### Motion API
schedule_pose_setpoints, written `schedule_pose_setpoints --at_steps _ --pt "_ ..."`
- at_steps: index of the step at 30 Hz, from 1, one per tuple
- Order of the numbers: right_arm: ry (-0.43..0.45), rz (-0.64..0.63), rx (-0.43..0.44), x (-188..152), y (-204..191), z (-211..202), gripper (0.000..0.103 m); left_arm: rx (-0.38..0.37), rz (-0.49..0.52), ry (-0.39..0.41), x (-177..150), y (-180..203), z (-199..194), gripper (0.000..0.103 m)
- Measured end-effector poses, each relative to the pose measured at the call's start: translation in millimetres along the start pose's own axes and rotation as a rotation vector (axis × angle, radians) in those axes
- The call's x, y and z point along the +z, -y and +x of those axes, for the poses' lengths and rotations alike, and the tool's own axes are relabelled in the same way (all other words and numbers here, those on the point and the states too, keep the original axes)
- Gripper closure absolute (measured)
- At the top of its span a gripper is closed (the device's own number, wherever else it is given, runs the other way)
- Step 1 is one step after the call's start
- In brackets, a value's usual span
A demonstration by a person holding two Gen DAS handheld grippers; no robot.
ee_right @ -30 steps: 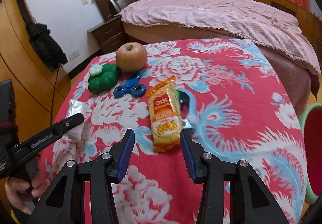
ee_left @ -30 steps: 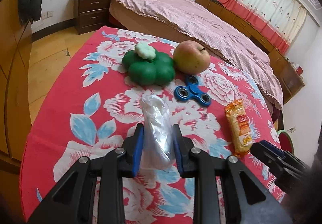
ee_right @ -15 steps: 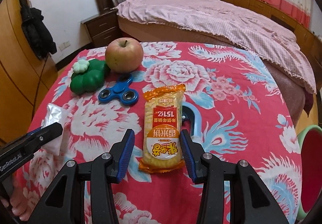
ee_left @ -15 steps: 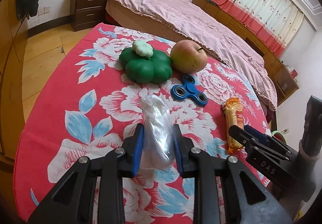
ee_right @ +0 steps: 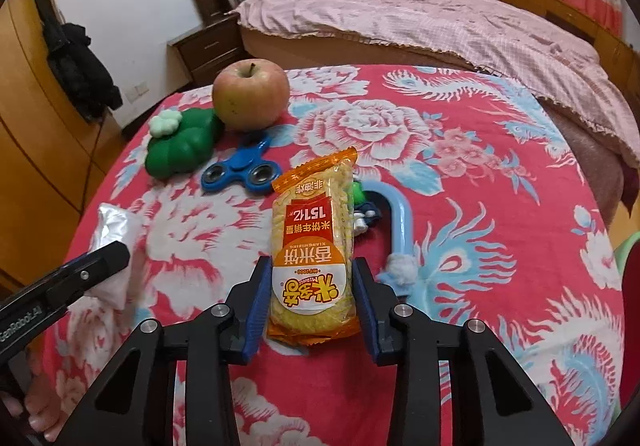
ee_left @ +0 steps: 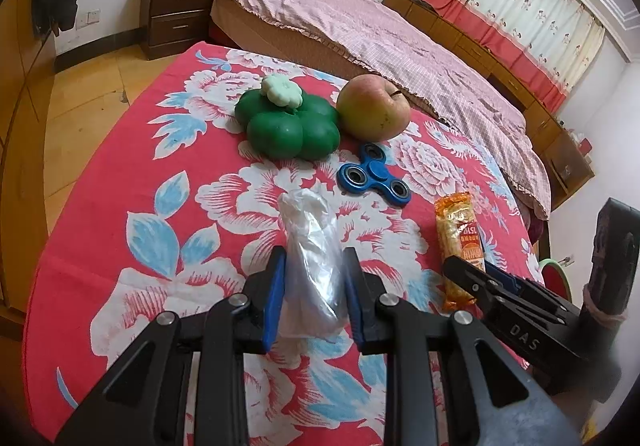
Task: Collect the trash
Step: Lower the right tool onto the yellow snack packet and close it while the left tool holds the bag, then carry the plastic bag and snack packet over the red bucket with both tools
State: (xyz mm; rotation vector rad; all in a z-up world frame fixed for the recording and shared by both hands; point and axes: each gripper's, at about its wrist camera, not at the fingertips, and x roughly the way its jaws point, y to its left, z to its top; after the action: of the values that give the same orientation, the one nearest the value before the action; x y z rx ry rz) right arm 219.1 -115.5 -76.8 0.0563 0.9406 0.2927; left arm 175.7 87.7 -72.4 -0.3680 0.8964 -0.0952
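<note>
A crumpled clear plastic bag point(ee_left: 310, 258) lies on the red flowered tablecloth point(ee_left: 120, 181). My left gripper point(ee_left: 314, 282) is shut on the bag, its blue pads pressing both sides. An orange snack packet point(ee_right: 314, 258) lies flat further right; it also shows in the left wrist view point(ee_left: 460, 242). My right gripper point(ee_right: 312, 286) is open, its fingers straddling the packet's near end without squeezing it. The bag also shows at the left of the right wrist view point(ee_right: 116, 230).
A green toy pepper point(ee_left: 288, 121), an apple point(ee_left: 374, 107) and a blue fidget spinner point(ee_left: 374, 177) sit at the far side. A blue curved toy point(ee_right: 396, 221) lies right of the packet. A bed point(ee_right: 440, 17) stands beyond; a green-rimmed bin point(ee_right: 628, 266) stands right.
My right gripper has moved forward until its open fingers straddle the snack packet. My left gripper stays shut on the plastic bag, hardly moved.
</note>
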Motion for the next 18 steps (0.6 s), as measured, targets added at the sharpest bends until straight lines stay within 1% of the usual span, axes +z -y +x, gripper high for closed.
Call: schedule_pose_setpoints --at_steps 8,13,18 --pt "0.05 0.023 0.093 -8 -7 -36 0.063 -0.009 0.01 0.006 -2 7 -8 0.075" --pt "0.074 0.055 0.115 -13 -2 -60 0.063 -0.03 0.027 0.016 -4 17 -17 0.075" --pt "0.101 0.081 0.104 -20 8 -84 0.063 -0.051 0.054 0.021 -7 30 -25 0.075"
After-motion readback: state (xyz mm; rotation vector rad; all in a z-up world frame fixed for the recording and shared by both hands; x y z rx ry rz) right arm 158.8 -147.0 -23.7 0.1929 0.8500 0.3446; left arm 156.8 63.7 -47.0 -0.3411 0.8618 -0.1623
